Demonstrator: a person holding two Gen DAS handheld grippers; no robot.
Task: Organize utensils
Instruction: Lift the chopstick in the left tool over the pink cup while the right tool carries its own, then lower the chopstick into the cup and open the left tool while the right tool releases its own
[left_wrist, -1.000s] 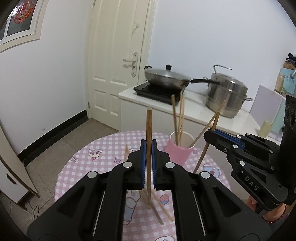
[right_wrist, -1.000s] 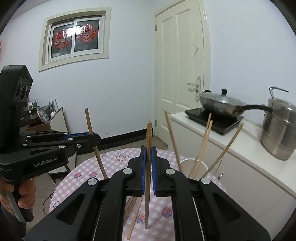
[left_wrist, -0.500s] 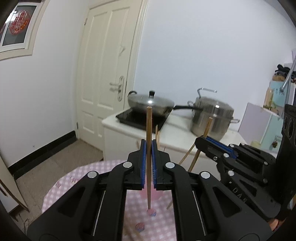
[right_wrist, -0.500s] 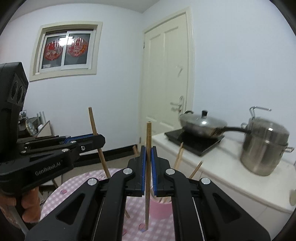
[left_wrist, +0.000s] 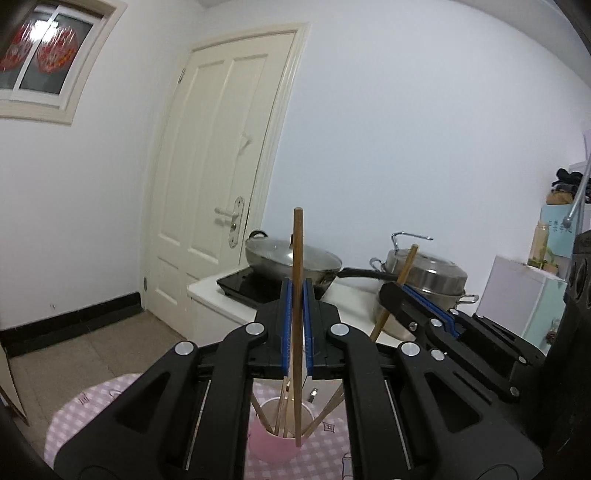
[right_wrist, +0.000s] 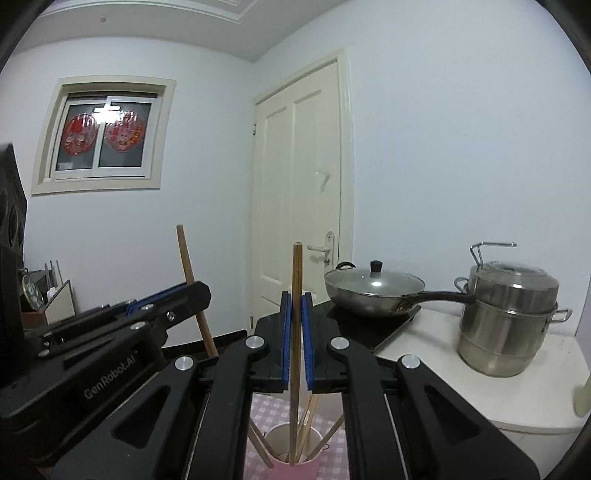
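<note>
My left gripper (left_wrist: 296, 291) is shut on a wooden chopstick (left_wrist: 297, 258) held upright, its lower tip over the pink cup (left_wrist: 275, 441). The cup stands on the pink checked tablecloth (left_wrist: 85, 406) and holds several chopsticks. My right gripper (right_wrist: 296, 302) is shut on another upright chopstick (right_wrist: 296, 291), its lower tip inside the same pink cup (right_wrist: 295, 465). The right gripper shows in the left wrist view (left_wrist: 391, 291) at the right. The left gripper shows in the right wrist view (right_wrist: 199, 291) at the left.
A white counter (right_wrist: 517, 391) behind the table carries an induction hob with a lidded wok (right_wrist: 373, 291) and a steel stockpot (right_wrist: 509, 321). A white door (right_wrist: 303, 192) and a window (right_wrist: 103, 136) are beyond. A white fridge (left_wrist: 517, 295) stands at the right.
Both grippers have risen and come in over the pink cup. The chopsticks' lower tips now hang at the cup's mouth instead of beside it.
</note>
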